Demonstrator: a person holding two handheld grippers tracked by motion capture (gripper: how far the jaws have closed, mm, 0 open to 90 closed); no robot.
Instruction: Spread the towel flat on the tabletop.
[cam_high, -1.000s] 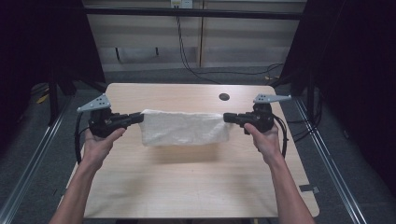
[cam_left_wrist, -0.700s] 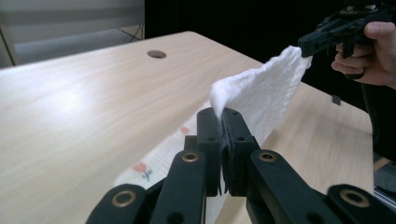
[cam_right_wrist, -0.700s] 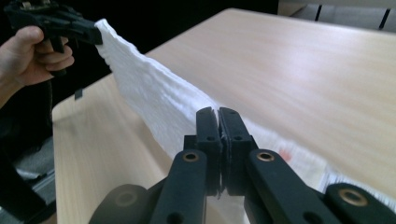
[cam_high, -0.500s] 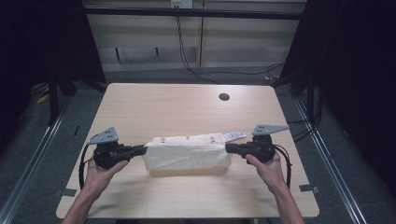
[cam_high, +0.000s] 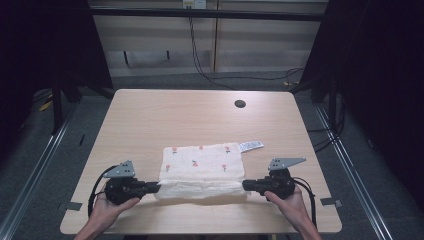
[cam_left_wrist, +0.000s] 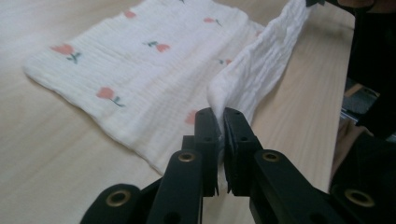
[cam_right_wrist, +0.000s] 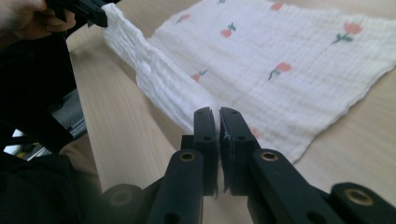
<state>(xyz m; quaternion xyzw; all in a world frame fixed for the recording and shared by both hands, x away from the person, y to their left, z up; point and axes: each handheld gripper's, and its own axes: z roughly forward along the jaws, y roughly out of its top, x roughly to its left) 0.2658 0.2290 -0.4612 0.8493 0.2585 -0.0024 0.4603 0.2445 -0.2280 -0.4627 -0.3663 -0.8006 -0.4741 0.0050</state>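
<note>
A white cloth (cam_high: 202, 162) with small red flower prints lies on the wooden table (cam_high: 165, 115), its far part flat and a white tag (cam_high: 250, 145) at its far right corner. Its near edge is lifted and stretched between both grippers. My left gripper (cam_high: 156, 187) is shut on the near left corner of the cloth (cam_left_wrist: 140, 70). My right gripper (cam_high: 246, 185) is shut on the near right corner of the cloth (cam_right_wrist: 289, 56). In the left gripper view the raised edge runs from my left gripper (cam_left_wrist: 220, 122) toward the far hand. My right gripper (cam_right_wrist: 218, 119) pinches fabric between its jaws.
A dark round hole (cam_high: 240, 104) sits near the table's far edge. Cables trail from both grippers toward the near edge. Dark floor and metal rails flank the table on both sides.
Both grippers have drawn the cloth toward the near edge and lowered it. The cloth hung stretched in the air before; now its far part lies flat on the table.
</note>
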